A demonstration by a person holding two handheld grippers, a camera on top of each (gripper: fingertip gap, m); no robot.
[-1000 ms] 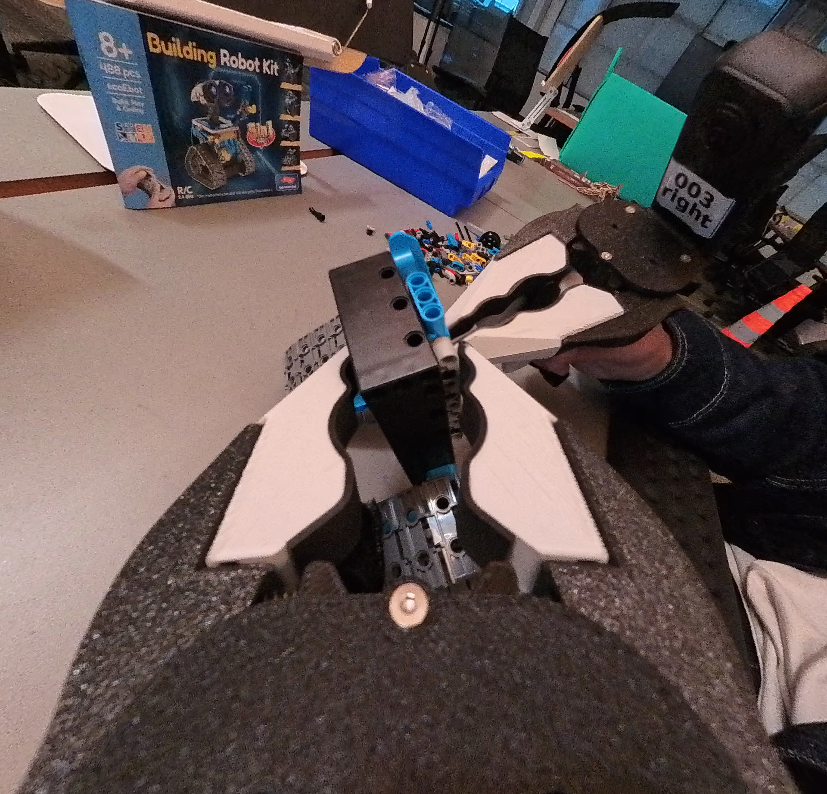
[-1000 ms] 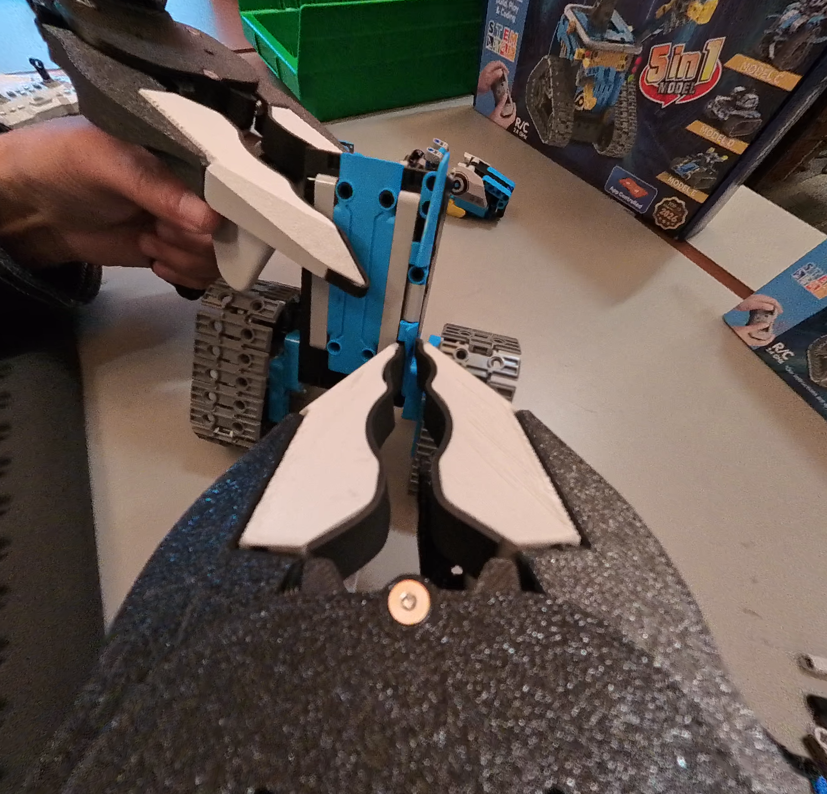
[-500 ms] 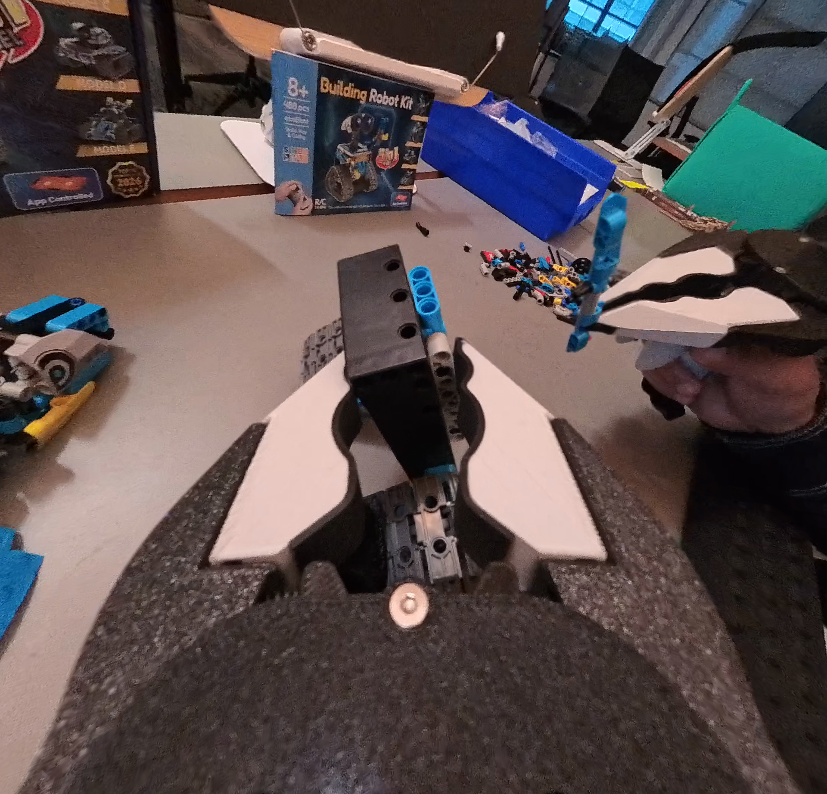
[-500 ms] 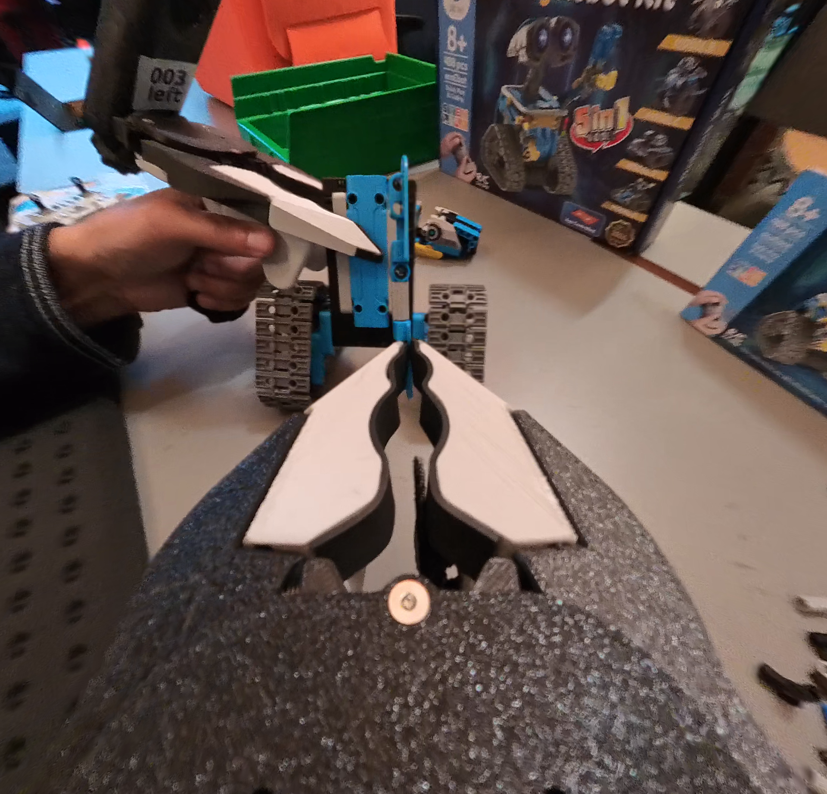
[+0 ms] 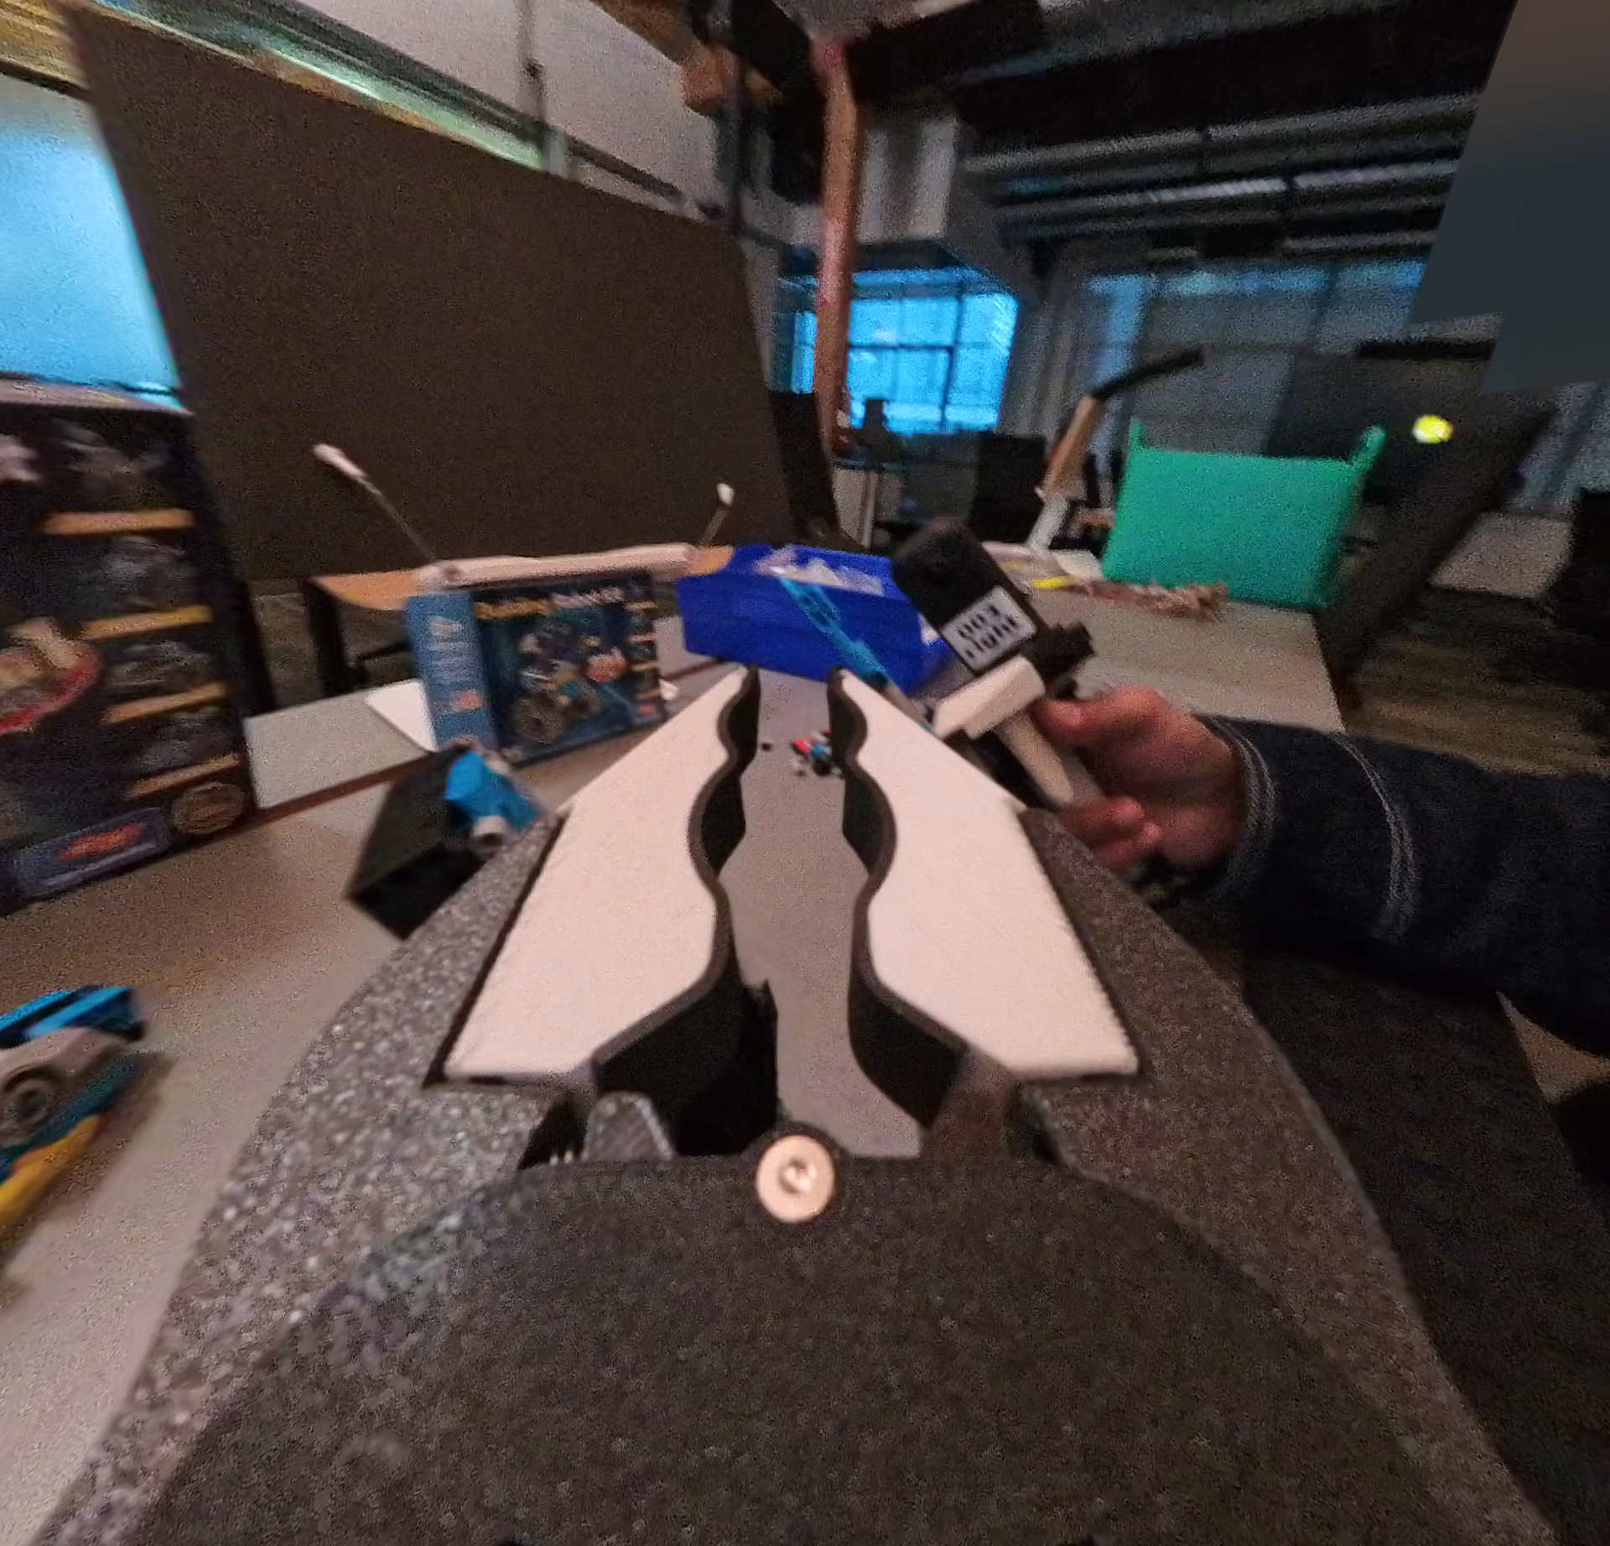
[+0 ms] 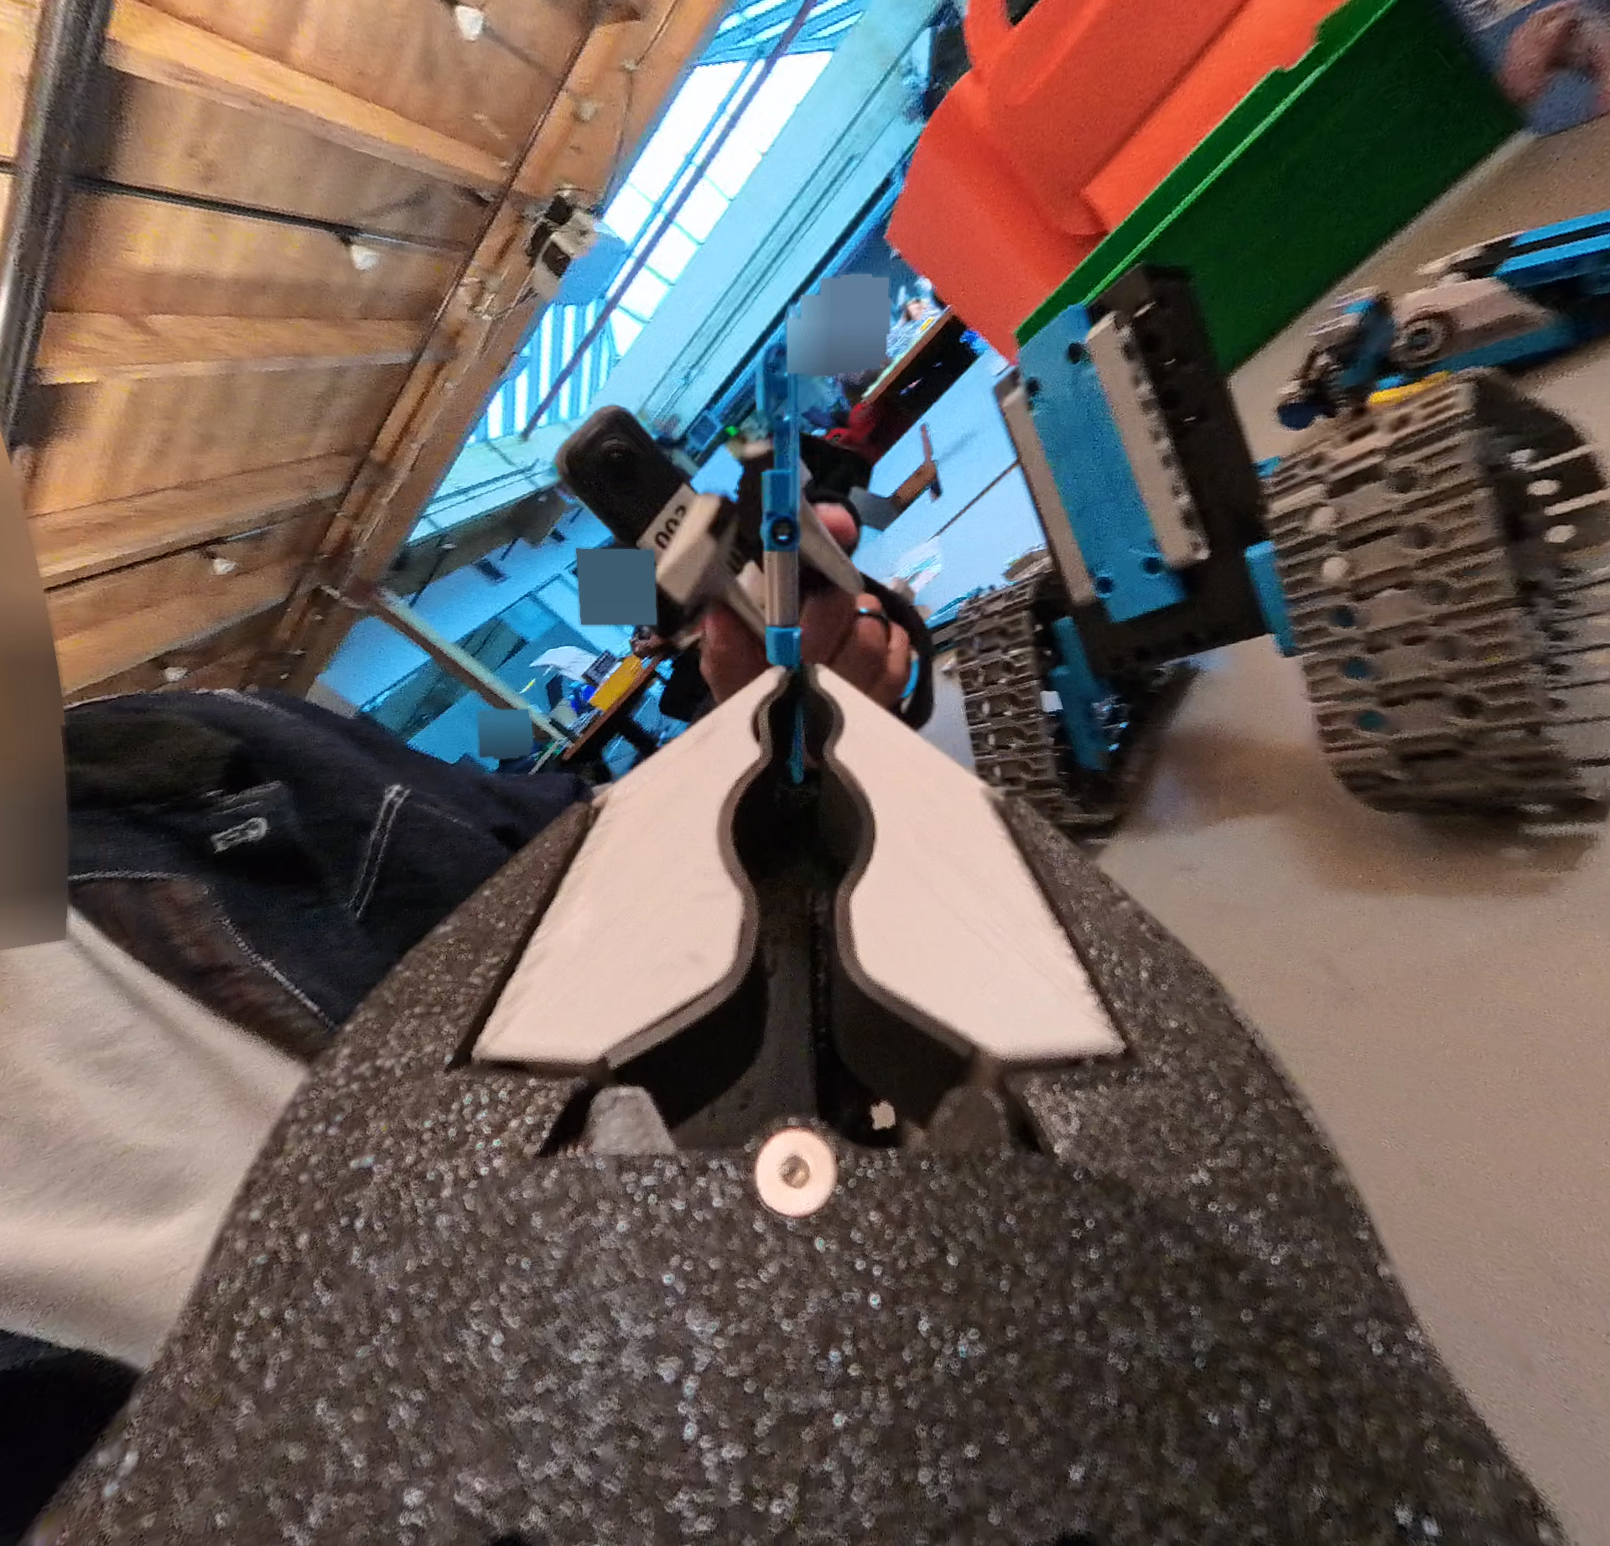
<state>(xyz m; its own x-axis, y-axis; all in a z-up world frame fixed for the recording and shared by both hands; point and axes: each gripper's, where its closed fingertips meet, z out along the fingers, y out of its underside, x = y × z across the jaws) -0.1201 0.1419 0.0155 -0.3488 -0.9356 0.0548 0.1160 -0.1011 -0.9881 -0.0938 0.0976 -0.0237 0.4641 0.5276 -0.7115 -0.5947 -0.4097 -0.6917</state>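
Left tongs point(image 5: 791, 685): parted with a clear gap, nothing between them; grey table point(image 5: 218, 938) visible through the gap.
Right tongs point(image 6: 797, 677): closed on a thin blue beam point(image 6: 778, 511) that stands out at 12 o'clock from the tips.
Tracked model point(image 6: 1263, 546): blue, black and grey, on the table at 2 o'clock of the right tongs, apart from both tongs.
Left view: blurred; black block with blue part point(image 5: 436, 825) at 10 o'clock, probably the same model.
Blue bin point(image 5: 784, 624): 12 o'clock, far side.
Green bin point(image 6: 1307, 180): behind the model.
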